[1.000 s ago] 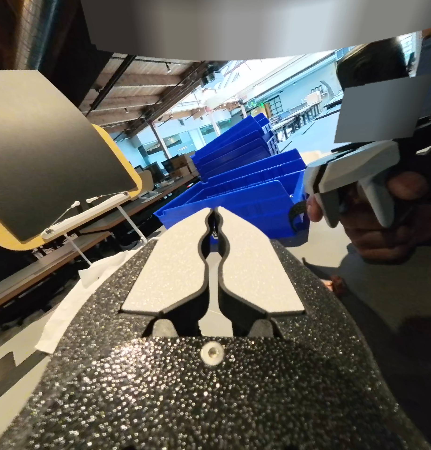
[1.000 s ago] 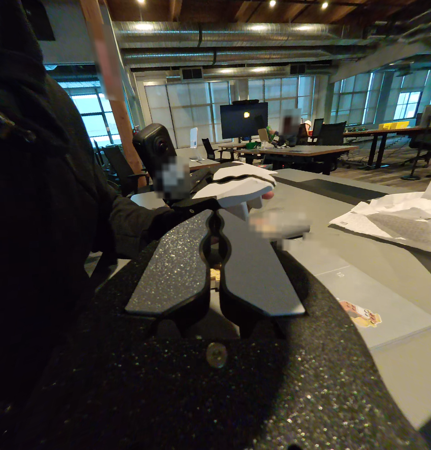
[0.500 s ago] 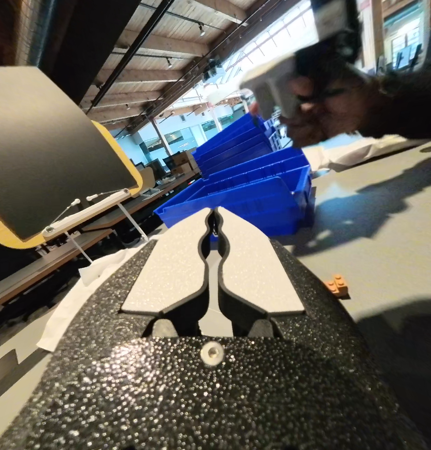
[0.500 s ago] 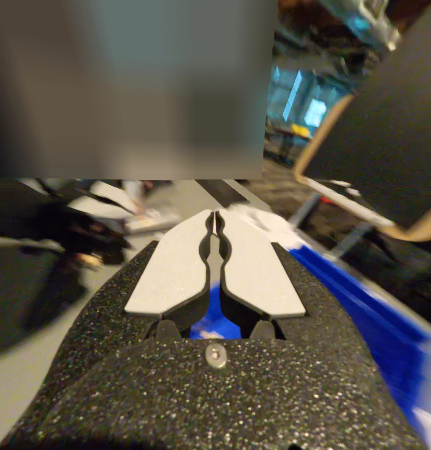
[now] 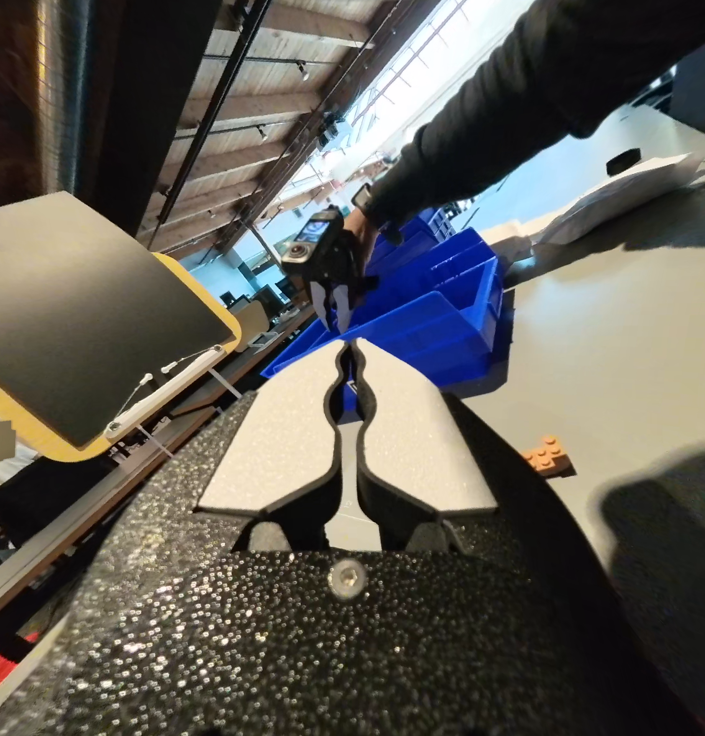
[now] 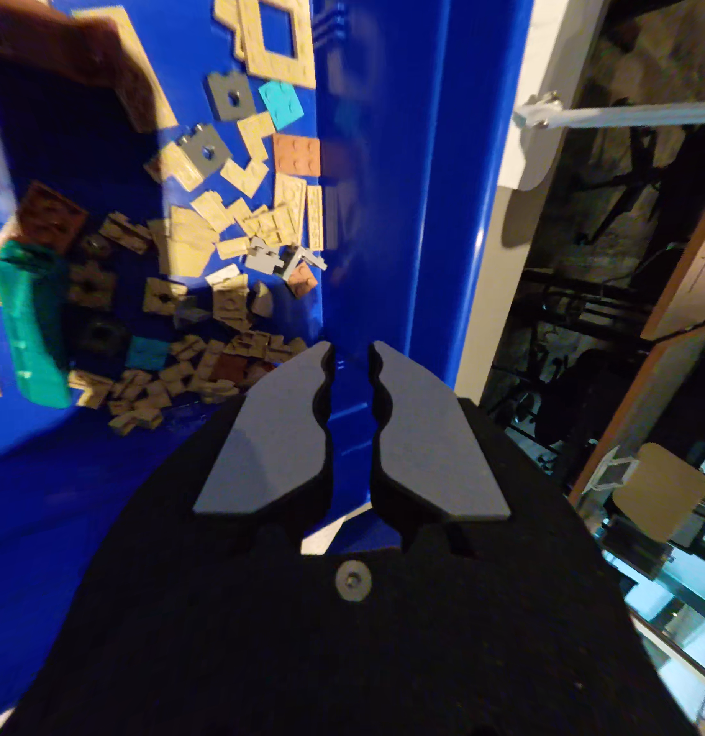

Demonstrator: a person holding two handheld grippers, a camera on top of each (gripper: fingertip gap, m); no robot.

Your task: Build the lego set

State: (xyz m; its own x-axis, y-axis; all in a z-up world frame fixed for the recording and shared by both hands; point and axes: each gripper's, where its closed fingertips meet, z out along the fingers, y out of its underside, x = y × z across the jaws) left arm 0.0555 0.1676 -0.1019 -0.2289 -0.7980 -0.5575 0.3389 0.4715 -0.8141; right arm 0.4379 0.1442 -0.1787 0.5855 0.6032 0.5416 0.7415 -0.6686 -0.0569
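My left gripper [image 5: 350, 347] is shut, held low over the grey table [image 5: 605, 358], with nothing visible between its tips. A small orange-brown lego piece [image 5: 546, 458] lies on the table to its right. My right gripper [image 6: 351, 352] is open by a narrow gap and empty. It points down into a blue bin [image 6: 382, 199] of loose lego pieces [image 6: 239, 223] in tan, grey, teal and brown, just right of the pile and near the bin wall. In the left wrist view the right gripper [image 5: 334, 324] hangs over the blue bins [image 5: 430, 330].
A green lego piece [image 6: 28, 318] lies at the left of the bin. White paper [image 5: 629, 187] lies at the far end of the table. A black board with a yellow edge [image 5: 84, 302] stands to the left. A dark sleeve [image 5: 522, 111] reaches across above the table. Some 40 cm of space lies between my two pairs of fingers.
My right gripper has swung away from beside the left gripper, over to the blue bin, and now points down into it with its jaws parted. My left gripper has stayed put and shut.
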